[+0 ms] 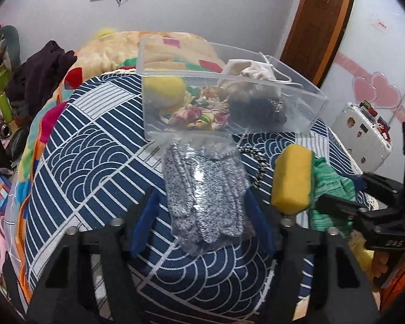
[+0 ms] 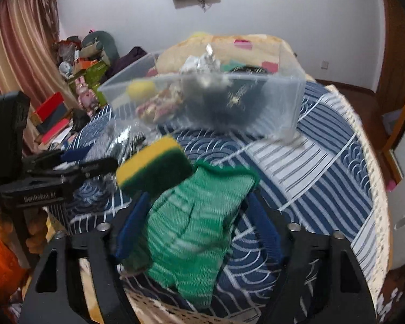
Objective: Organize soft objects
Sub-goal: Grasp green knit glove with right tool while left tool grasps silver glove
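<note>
A clear plastic bin [image 1: 305, 108] stands on the blue patterned bedspread [image 1: 94, 145] and holds several soft items. A pair of grey speckled gloves in a clear bag [image 1: 202, 189] lies between the open blue fingers of my left gripper [image 1: 202, 216]. A yellow and green sponge [image 1: 293, 178] and a green knit glove [image 1: 329, 189] lie to its right. In the right wrist view the green glove [image 2: 191, 221] lies between the open fingers of my right gripper [image 2: 197, 224], with the sponge [image 2: 154, 167] at its left tip and the bin [image 2: 283, 102] beyond.
A black and white cord [image 1: 259, 162] lies behind the grey gloves. A folded yellow blanket [image 1: 116, 51] sits behind the bin. Dark clothes [image 1: 40, 78] and clutter pile at the left. A white case [image 1: 364, 137] stands at the right. The bed's tasselled edge [image 2: 375, 189] runs along the right.
</note>
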Available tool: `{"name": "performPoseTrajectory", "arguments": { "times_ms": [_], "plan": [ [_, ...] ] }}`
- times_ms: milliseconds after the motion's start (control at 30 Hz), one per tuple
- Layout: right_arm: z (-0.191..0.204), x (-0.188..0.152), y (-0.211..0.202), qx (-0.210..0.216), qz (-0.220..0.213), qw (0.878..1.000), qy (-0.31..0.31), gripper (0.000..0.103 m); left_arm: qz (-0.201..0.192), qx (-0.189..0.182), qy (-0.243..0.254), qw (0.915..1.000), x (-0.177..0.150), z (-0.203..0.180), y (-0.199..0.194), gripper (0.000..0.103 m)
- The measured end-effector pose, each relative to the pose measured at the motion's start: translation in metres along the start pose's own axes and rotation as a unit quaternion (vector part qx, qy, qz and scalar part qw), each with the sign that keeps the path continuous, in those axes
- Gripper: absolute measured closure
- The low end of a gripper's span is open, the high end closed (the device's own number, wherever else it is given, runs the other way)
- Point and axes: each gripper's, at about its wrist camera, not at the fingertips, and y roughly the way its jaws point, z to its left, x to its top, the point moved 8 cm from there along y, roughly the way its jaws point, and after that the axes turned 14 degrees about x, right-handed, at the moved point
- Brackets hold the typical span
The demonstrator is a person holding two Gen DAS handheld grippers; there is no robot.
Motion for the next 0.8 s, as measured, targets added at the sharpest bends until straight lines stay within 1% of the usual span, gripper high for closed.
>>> {"name": "performPoseTrajectory", "arguments": {
  "times_ms": [33,133,167,233,267,367,467,633,800],
  "plan": [
    [0.0,-0.003,0.001,0.002,0.004,1.0,-0.001,0.047,0.0,-0.005,0.001,1.0,0.0,-0.001,-0.001,0.054],
    [0.003,-0.007,0.0,0.0,0.003,1.0,-0.01,0.062,-0.006,-0.01,0.006,0.9999,0.0,-0.003,-0.006,0.066],
    [0.004,-0.007,-0.002,0.0,0.0,1.0,-0.01,0.063,-0.009,-0.011,0.008,0.9999,0.0,-0.004,-0.007,0.068],
    [0.002,-0.005,-0.006,-0.001,-0.008,1.0,-0.006,0.072,-0.014,-0.014,0.009,0.9998,0.0,-0.003,-0.011,0.073],
    [0.001,-0.003,-0.008,0.0,-0.012,1.0,-0.003,0.073,-0.015,-0.015,0.008,0.9997,0.0,-0.003,-0.013,0.074],
    [-0.004,0.001,-0.015,-0.006,-0.025,1.0,0.005,0.075,-0.021,-0.016,0.003,0.9996,0.002,0.001,-0.02,0.078],
    [-0.006,0.007,-0.024,-0.012,-0.039,0.999,0.004,0.075,-0.035,-0.011,-0.001,0.9993,0.009,0.006,-0.03,0.079],
    [-0.006,0.025,-0.042,-0.022,-0.068,0.997,-0.008,0.075,-0.073,-0.002,-0.003,0.9973,0.028,0.012,-0.054,0.079],
    [-0.006,0.055,-0.057,-0.035,-0.106,0.993,-0.03,0.075,-0.113,-0.001,-0.002,0.9936,0.057,0.012,-0.07,0.079]
  ]
}}
